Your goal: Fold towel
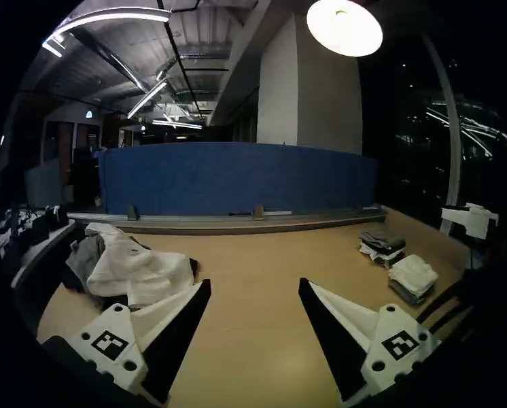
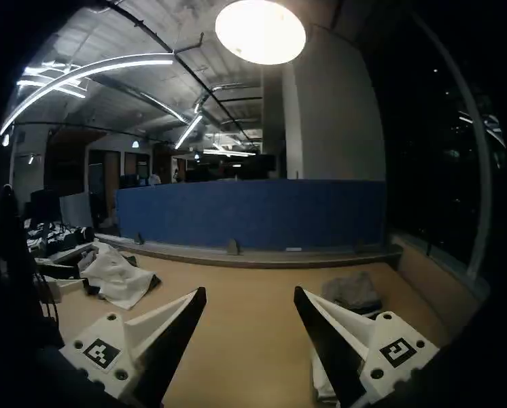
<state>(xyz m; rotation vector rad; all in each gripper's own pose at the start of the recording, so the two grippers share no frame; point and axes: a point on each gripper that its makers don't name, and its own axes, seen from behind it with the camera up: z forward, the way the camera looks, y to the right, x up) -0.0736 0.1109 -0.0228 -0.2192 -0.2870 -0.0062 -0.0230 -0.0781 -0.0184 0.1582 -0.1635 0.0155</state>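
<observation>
The white towel point(image 1: 141, 272) lies crumpled in a soft heap over grey cloth point(image 1: 83, 257) near the left edge of the smooth wooden table point(image 1: 253, 258); I cannot tell its long axis. Neat folded stacks point(image 1: 412, 275) sit by the right edge. The left gripper point(image 1: 254, 280) and the right gripper point(image 2: 250, 289) hover with their fingers spread wide, holding nothing.

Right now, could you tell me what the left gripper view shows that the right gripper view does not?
Left gripper view: a grey-topped stack of folded towels and a white stack at right, plus a white object at far right. Right gripper view: a rumpled grey towel close ahead and white cloth under the right gripper, perhaps those same stacks. Both: the heap of unfolded towels, wooden table, blue partition, round lamp.
</observation>
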